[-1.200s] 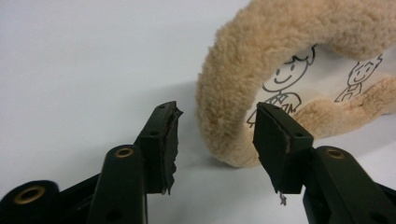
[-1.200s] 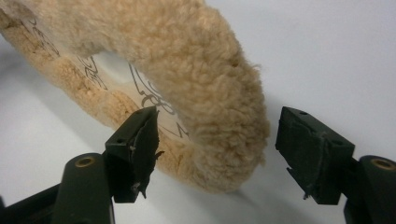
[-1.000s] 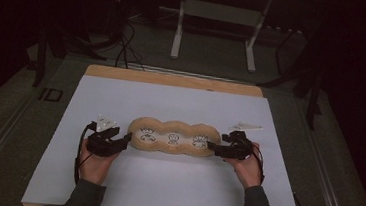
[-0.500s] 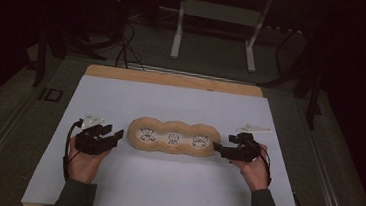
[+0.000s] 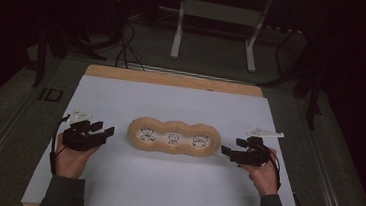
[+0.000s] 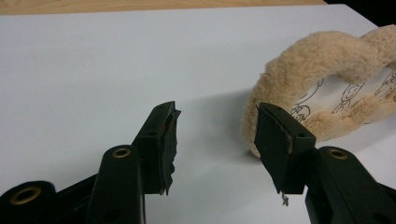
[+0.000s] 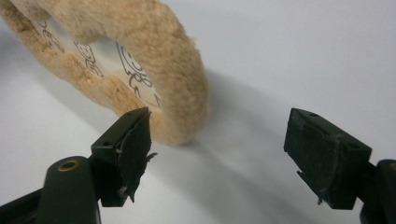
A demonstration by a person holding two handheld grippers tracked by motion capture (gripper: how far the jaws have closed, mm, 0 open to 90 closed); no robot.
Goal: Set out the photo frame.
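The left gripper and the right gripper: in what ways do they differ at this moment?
The left gripper stands left of the plush frame; the right gripper stands to its right. In their own views, the left gripper's jaws stand closer together, and the right gripper's gape wider. The left one's jaws point right, the right one's point left. Both are open, hold nothing and stand apart from the plush frame, on the white sheet.

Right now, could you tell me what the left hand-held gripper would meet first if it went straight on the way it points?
Probably the near end of the fluffy tan frame: the left hand-held gripper points at it with open jaws, bare white sheet between. Its own view puts the frame slightly off-centre, so a graze is possible.
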